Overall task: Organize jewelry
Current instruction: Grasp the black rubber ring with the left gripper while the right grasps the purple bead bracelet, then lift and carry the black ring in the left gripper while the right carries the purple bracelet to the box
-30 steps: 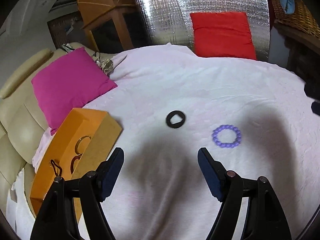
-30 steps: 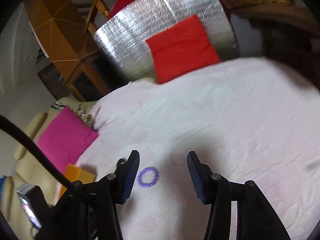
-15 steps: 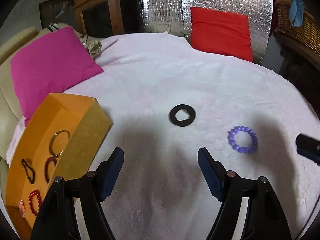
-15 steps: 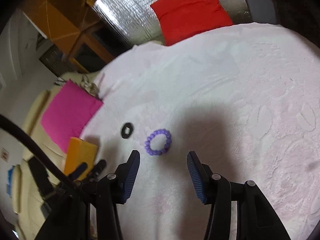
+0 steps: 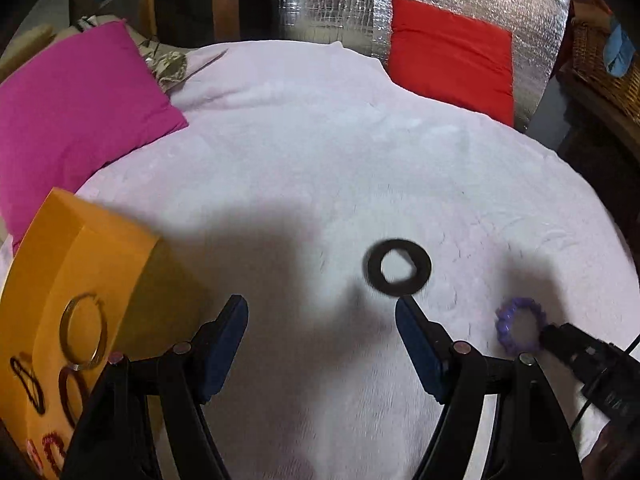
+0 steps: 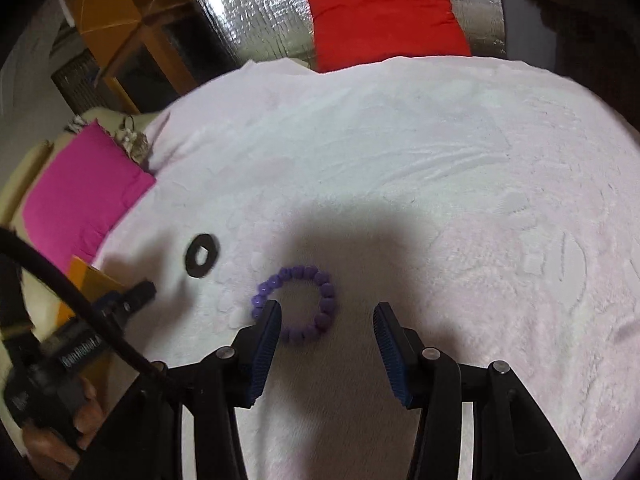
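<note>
Purple bead bracelet (image 6: 297, 304), black ring (image 5: 399, 266), orange box (image 5: 64, 264), magenta cushion (image 5: 76, 112), red cushion (image 5: 452, 56)

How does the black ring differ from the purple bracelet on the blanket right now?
The black ring is a flat dark band with an angular hole; the purple bracelet is a loop of round beads. The ring lies just ahead of the left gripper, beyond its fingertips; the bracelet lies partly between the open fingers of the right gripper. Both lie flat on the pale blanket, unheld.

Domestic living room — cream sofa (image 5: 24, 40), pink cushion (image 5: 76, 112), red cushion (image 5: 452, 56), wicker basket (image 5: 600, 64), wooden furniture (image 6: 108, 12).
</note>
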A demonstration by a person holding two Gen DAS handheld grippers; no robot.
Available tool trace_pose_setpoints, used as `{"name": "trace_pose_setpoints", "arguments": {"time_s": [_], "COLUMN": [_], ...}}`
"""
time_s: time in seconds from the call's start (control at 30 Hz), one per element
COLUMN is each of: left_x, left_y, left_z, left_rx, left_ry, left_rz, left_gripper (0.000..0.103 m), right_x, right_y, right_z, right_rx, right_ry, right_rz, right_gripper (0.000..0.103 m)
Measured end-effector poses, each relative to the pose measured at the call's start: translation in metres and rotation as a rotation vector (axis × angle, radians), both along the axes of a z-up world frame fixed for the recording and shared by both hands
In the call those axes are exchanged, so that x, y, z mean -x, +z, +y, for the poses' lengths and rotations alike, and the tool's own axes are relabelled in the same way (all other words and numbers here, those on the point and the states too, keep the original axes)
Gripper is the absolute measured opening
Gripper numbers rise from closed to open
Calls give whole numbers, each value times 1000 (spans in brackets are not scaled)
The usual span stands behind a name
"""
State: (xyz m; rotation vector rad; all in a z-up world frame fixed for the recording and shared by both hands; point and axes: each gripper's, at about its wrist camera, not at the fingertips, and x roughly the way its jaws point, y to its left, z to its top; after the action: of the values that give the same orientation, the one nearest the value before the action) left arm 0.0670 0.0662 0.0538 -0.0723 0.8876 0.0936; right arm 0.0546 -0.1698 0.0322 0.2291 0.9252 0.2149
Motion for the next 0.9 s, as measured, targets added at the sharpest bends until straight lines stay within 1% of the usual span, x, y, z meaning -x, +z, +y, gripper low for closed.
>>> {"name": "trace_pose_setpoints", "arguments": {"time_s": [0.03, 0.07, 0.1, 0.13, 0.17, 0.23, 0.27, 0.3, 0.33, 0.37, 0.4, 0.43, 0.5, 0.57, 0.6, 0.63, 0.73, 0.83, 0.9], "left_x": [-5, -9, -15, -20, -25, -31, -35, -38, -41, -45, -47, -47, -48, -47, -47, -46, -40, -31, -26], "left_y": [-1, -1, -2, -3, -4, -6, -8, -10, -13, -16, -20, -23, -27, -27, -27, -27, -22, -12, -7], "left_z": [-3, -3, -6, -8, -11, -16, -19, -19, -19, -19, -17, -17, -13, -12, -12, -12, -12, -18, -19], "left_rx": [-1, 0, 0, 2, 5, 6, 8, 14, 22, 32, 43, 54, 79, 81, 87, 97, 90, 53, 36], "left_ry": [-11, -20, -33, -44, -55, -78, -91, -100, -104, -108, -112, -116, -127, -144, -152, -156, -158, -182, -190], "left_rz": [1, 2, 1, 1, 1, 3, 6, 11, 19, 33, 49, 57, 55, 40, 40, 37, 22, -14, -25], "left_gripper": [77, 77, 77, 77, 77, 77, 76, 72, 61, 56, 44, 37, 32, 23, 15, 11, 8, 7, 7], "right_x": [-1, -1, -2, -3, -3, -2, -1, 0, 0, 1, 1, 2, 3, 3, 4, 5, 9, 12, 15], "right_y": [-3, -2, -1, -2, -2, -3, -3, -3, -2, -2, -2, -1, 0, 2, 4, 5, 10, 15, 19], "right_z": [3, 6, 9, 12, 14, 21, 24, 26, 27, 25, 23, 21, 17, 12, 12, 11, 8, 5, 1], "right_rx": [27, 54, 71, 78, 90, 128, 151, 165, 164, 156, 145, 133, 107, 72, 61, 55, 41, 14, 1], "right_ry": [-4, -10, -7, -2, 1, 10, 20, 33, 39, 43, 43, 42, 40, 36, 34, 32, 34, 43, 42], "right_rz": [1, -22, -33, -33, -38, -54, -65, -73, -75, -72, -69, -67, -62, -56, -58, -62, -74, -84, -96], "right_gripper": [45, 44, 38, 30, 27, 14, 13, 12, 10, 10, 10, 10, 10, 10, 10, 10, 10, 10, 10]}}
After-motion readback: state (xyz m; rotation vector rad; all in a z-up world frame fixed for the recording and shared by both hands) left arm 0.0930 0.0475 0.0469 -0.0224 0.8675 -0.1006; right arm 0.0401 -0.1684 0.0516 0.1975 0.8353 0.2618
